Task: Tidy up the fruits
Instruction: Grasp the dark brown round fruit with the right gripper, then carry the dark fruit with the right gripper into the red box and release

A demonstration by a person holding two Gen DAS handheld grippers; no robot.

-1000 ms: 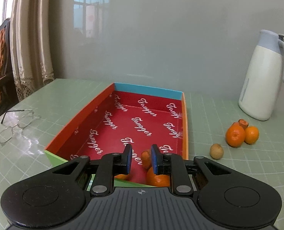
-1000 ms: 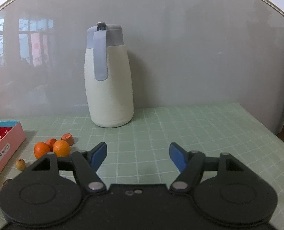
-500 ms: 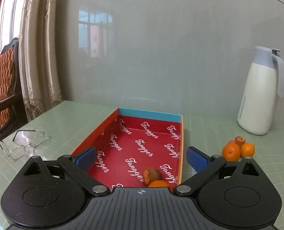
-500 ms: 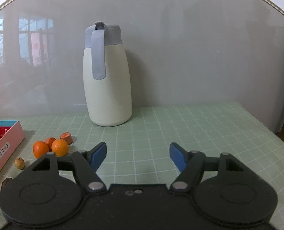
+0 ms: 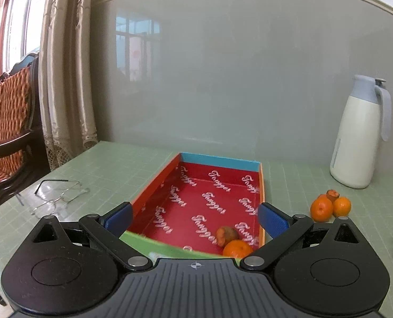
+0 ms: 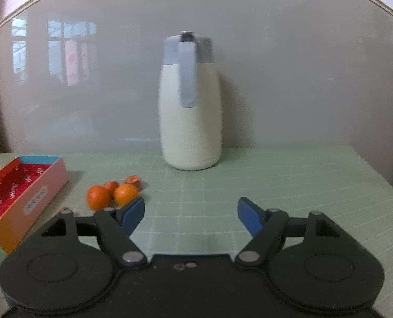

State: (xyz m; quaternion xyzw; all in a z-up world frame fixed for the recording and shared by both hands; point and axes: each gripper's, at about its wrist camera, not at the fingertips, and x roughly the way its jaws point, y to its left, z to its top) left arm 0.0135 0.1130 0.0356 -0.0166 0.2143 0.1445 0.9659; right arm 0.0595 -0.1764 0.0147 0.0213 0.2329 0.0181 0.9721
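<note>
Left wrist view looks along the left gripper, whose blue-padded jaws stand spread wide with nothing between them; they hang over the near end of the box, a long shallow tray with a red printed floor, an orange side wall, a blue far wall and a green near wall. Inside the box, just ahead of the right finger and close to the near right corner, lie a mandarin and a brownish, dull fruit touching it on its far side. Off to the right of the gripper, outside the box, a small cluster of mandarins sits on the green gridded surface, with a darker, reddish piece at the back of the group. Farther right and beyond them a white jug with a grey-blue lid stands upright against the wall. To the left of the gripper a pair of glasses lies on the surface, and past its edge are a chair and curtains. Right wrist view shows the right gripper with its jaws apart and just opened a little wider, empty, held above bare surface. The same cluster of mandarins lies just ahead of its left finger, the box farther left, and the jug straight ahead near the wall.
</note>
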